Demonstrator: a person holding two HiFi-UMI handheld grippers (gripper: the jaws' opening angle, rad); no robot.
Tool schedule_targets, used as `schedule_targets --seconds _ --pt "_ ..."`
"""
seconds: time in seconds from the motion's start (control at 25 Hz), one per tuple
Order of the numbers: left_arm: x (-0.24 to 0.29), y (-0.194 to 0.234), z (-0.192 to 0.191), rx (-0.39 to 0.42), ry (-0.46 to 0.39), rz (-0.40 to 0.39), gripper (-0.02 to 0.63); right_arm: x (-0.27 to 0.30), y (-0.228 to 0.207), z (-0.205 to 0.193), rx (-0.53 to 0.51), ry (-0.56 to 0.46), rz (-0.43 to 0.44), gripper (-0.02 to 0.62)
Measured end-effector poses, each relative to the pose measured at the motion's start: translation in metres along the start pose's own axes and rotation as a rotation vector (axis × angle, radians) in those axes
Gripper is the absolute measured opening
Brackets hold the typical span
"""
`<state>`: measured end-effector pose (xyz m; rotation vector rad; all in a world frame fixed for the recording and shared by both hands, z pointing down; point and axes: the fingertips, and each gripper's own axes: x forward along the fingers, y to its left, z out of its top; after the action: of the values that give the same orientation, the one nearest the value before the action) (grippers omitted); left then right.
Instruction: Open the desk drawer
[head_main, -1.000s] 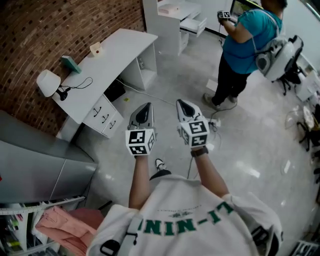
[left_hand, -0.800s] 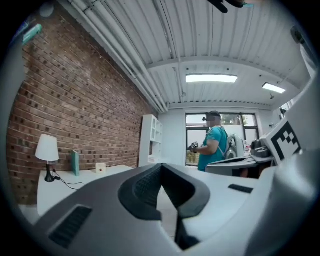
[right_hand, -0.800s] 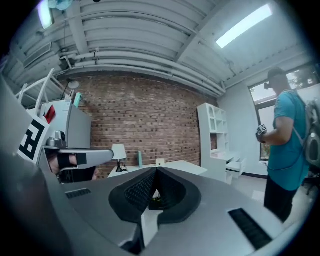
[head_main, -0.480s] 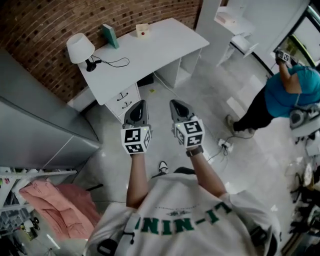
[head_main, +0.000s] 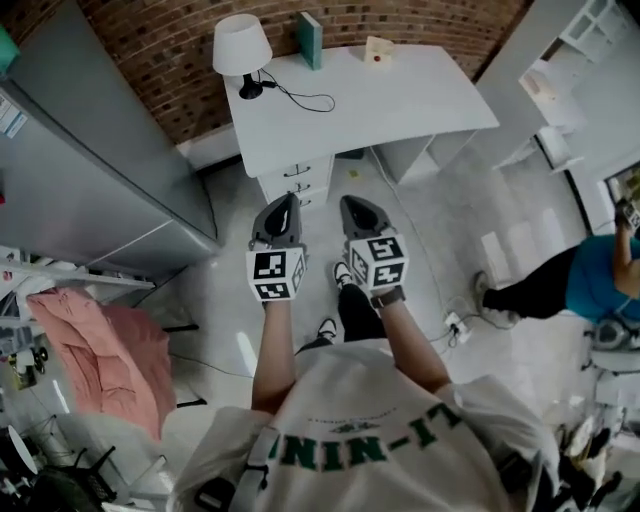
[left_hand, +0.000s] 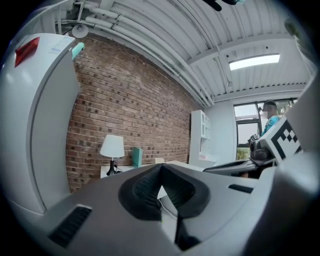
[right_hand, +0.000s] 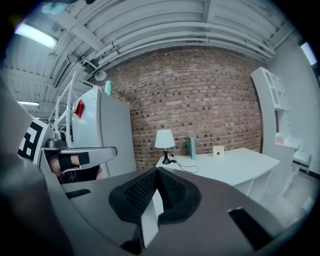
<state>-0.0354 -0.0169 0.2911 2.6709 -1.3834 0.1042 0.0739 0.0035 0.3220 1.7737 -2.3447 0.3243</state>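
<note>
Both left tongs (head_main: 283, 205) and right tongs (head_main: 355, 207), pressed together and empty, now face the bench (head_main: 400, 100), earlier off to the left; its drawers (head_main: 297, 178) stay closed.

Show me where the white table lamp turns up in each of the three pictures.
Head view: lamp at the top, left of centre, on the desk.
Left gripper view: lamp left of centre, against the brick wall.
Right gripper view: lamp near the middle, above the jaws.
Shared landmark: the teal book standing just right of the lamp.
</note>
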Motion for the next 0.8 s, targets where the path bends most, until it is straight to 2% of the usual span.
schedule_targets --seconds 0.32,0.6,0.8 --pt "0.039 0.047 -0.036 -0.020 0.028 0.105 0.002 0.086 -0.017 -0.038 0.045 0.090 0.095 -0.003" --pt "0.091 0.075 -0.071 -0.034 0.070 0.134 0.002 0.153 -0.041 -0.090 0.093 0.187 0.147 -0.003" --pt "0.124 0.087 -0.101 -0.026 0.087 0.137 0.002 0.198 -0.057 -0.127 0.088 0.233 0.176 -0.002"
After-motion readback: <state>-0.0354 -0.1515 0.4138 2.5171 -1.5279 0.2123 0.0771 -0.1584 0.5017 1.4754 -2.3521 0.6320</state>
